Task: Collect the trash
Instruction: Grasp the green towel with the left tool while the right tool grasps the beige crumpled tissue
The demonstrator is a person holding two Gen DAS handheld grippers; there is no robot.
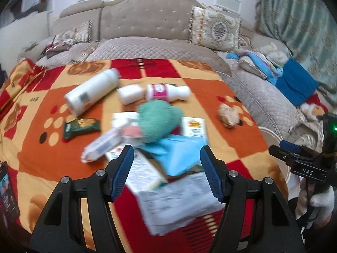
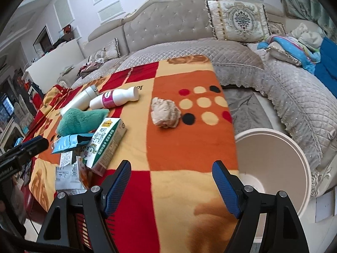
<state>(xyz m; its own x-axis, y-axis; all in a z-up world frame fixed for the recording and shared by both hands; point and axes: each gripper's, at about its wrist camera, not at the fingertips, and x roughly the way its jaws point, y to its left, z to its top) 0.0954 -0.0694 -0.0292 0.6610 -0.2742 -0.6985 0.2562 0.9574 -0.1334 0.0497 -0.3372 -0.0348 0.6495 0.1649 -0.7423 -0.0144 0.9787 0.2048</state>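
— So, how many pieces are out on the bench?

— Ahead of the left gripper: two bottles, one plain white bottle and one pink-label bottle, both lying on their sides. Between them sits one small white roll. One green cloth lies just ahead of the fingers, with one blue bag under its near edge. One green wrapper sits ahead and to the left, one paper wad ahead and to the right. The papers and packets heaped right below the fingers are blurred, so I can't count them.

— And from the right gripper?

— One carton lies ahead and left of it, resting against the cloth and bag. The wad sits straight ahead, well apart from the fingertips. One white bin stands just to its right, beside the bench edge, mouth tilted toward the camera.

— Are the grippers holding anything?

— No. The left one is spread wide, nothing between its blue pads; it hovers over the paper heap, though whether it touches I can't tell. The right one is equally wide apart and empty, above bare blanket.
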